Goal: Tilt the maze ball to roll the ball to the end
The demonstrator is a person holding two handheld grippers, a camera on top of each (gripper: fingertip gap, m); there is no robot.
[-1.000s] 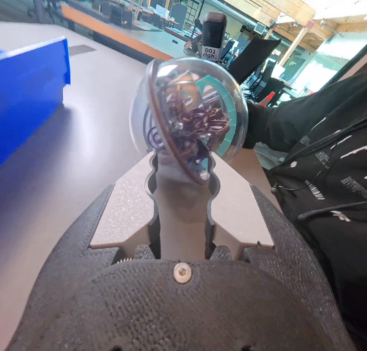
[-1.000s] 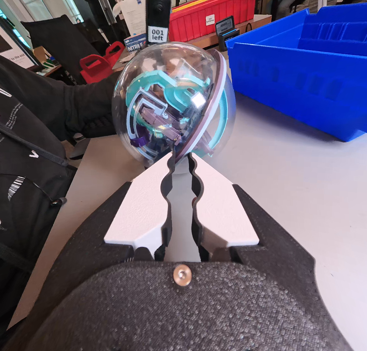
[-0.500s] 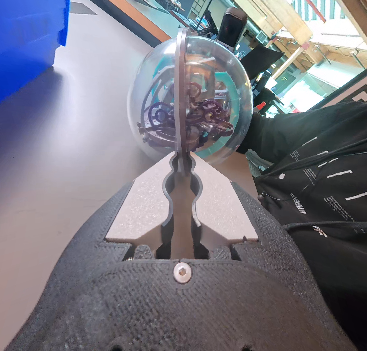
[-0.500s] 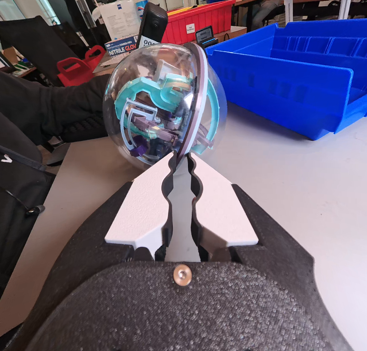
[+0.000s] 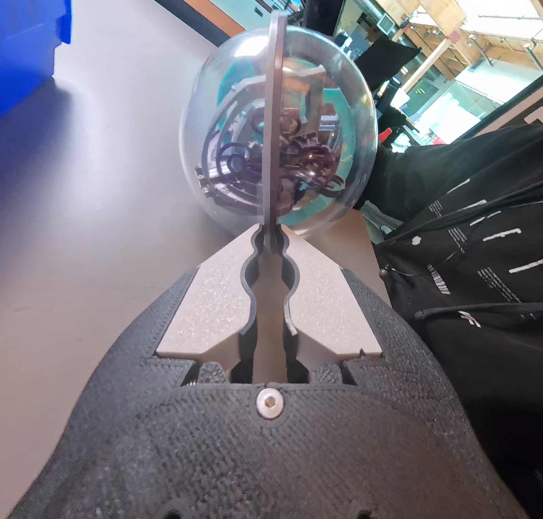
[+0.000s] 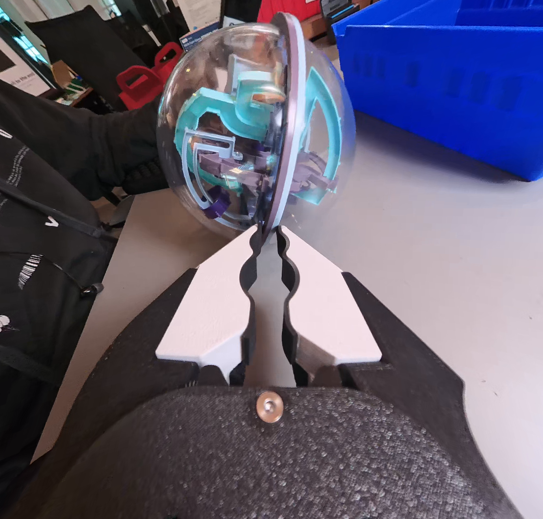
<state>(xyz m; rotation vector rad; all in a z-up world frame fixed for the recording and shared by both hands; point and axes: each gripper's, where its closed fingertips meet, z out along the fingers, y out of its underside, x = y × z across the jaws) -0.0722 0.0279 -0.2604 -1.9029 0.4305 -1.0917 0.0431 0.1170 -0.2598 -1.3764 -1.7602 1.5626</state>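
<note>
I hold the maze ball (image 5: 277,129) above the tabletop (image 6: 411,240), near its edge. My left gripper (image 5: 271,234) and right gripper (image 6: 268,231) clamp its upright rim from opposite sides, equally near.

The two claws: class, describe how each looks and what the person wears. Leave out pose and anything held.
The left claw has speckled grey wedge fingers with dark wavy inner pads, on a black textured body with one silver screw. The right claw matches it, but its fingers are white. The person wears a black sleeve and black top with white markings.
</note>
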